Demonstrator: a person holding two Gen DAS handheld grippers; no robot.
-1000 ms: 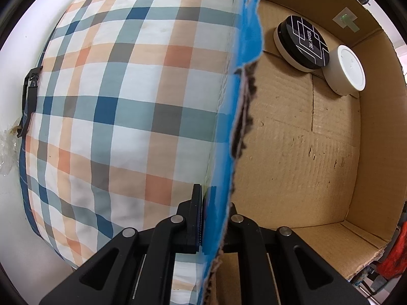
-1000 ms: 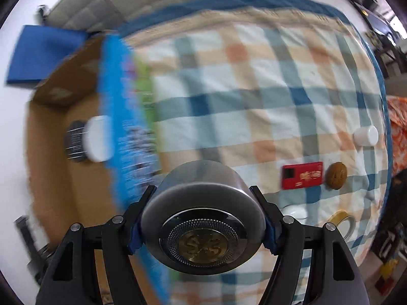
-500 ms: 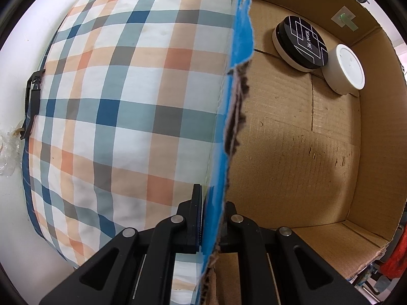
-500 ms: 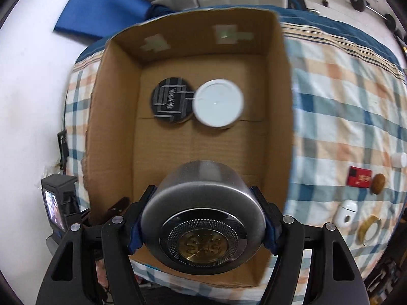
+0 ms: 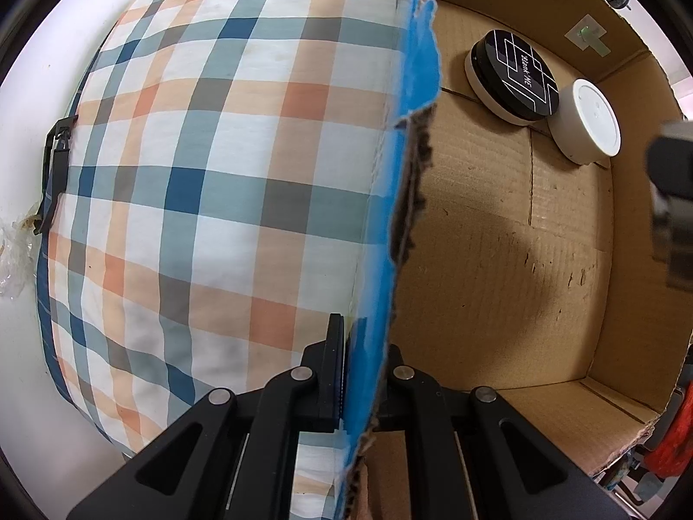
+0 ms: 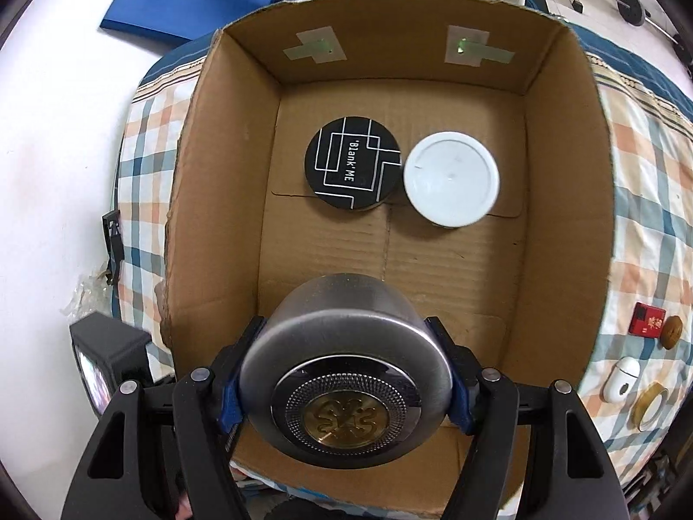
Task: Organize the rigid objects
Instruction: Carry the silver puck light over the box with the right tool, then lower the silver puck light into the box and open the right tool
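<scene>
My right gripper [image 6: 344, 372] was clenched on a round metal tin [image 6: 344, 372], one finger on each side of it. The tin had a gold emblem on its lid, and I held it above the near part of the open cardboard box [image 6: 558, 225], over the box floor.

On the floor near the far wall lay a black round tin [image 6: 353, 162] with white lines and a white round jar [image 6: 451, 177], just beside each other; I could not tell if they touched.

My left gripper [image 5: 361, 372] was clenched on the left wall of the box [image 5: 511, 268], one finger outside and one inside.

The box stood on a checked cloth [image 5: 195, 164]. On the cloth to the right of the box lay a small red box [image 6: 648, 318], a brown round thing [image 6: 672, 331], a white case [image 6: 621, 379] and a roll of tape [image 6: 652, 401].
</scene>
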